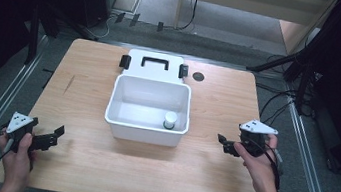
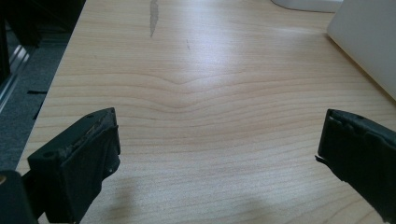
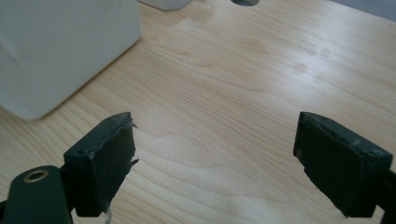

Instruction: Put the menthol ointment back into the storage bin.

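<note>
Box (image 1: 149,104) upright, mouth up, long axis across table; left hand-held gripper (image 1: 54,136), right hand-held gripper (image 1: 225,143) released, empty.

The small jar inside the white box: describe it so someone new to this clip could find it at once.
On the wooden table stands an open white box, its lid laid back behind it. Look at the box floor, in the near right corner: the small jar stands upright there. Its white cap over a dark body marks it out as the one item in the box.
</note>
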{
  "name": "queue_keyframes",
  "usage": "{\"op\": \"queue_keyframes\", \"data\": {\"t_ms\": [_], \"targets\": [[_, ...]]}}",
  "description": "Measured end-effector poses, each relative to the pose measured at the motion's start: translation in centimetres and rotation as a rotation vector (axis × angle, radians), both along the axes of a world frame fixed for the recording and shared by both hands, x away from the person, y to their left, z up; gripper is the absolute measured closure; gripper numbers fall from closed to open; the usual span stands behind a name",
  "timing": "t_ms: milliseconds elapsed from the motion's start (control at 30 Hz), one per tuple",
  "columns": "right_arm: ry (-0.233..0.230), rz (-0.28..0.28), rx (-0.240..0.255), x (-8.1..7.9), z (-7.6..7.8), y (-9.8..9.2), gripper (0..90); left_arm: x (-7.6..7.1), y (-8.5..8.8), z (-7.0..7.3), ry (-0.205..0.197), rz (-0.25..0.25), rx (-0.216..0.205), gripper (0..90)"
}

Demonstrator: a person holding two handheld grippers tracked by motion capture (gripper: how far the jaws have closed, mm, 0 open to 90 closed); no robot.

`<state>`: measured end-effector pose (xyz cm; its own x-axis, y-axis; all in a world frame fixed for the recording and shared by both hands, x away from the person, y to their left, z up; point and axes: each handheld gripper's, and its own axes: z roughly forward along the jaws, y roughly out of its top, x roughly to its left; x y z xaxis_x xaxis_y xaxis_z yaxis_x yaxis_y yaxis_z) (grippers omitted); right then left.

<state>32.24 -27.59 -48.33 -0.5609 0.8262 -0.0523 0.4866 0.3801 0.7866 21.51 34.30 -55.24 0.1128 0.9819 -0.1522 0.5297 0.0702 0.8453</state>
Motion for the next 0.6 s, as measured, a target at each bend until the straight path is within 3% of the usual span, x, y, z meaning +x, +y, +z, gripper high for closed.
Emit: {"op": "queue_keyframes", "data": {"t_ms": [100, 233, 600], "targets": [[-0.035, -0.060, 0.049, -0.8, -1.0, -1.5, 13.6, 0.0, 0.0, 0.0, 0.000, 0.000, 0.001, 0.0], [-0.046, -0.096, 0.088, -1.6, -2.0, -2.9, 13.6, 0.0, 0.0, 0.0, 0.000, 0.001, 0.002, 0.0], [-0.088, -0.180, 0.137, -4.2, -4.4, -5.8, 13.7, 0.0, -0.1, 0.0, -0.002, 0.001, 0.004, 0.0]]}}
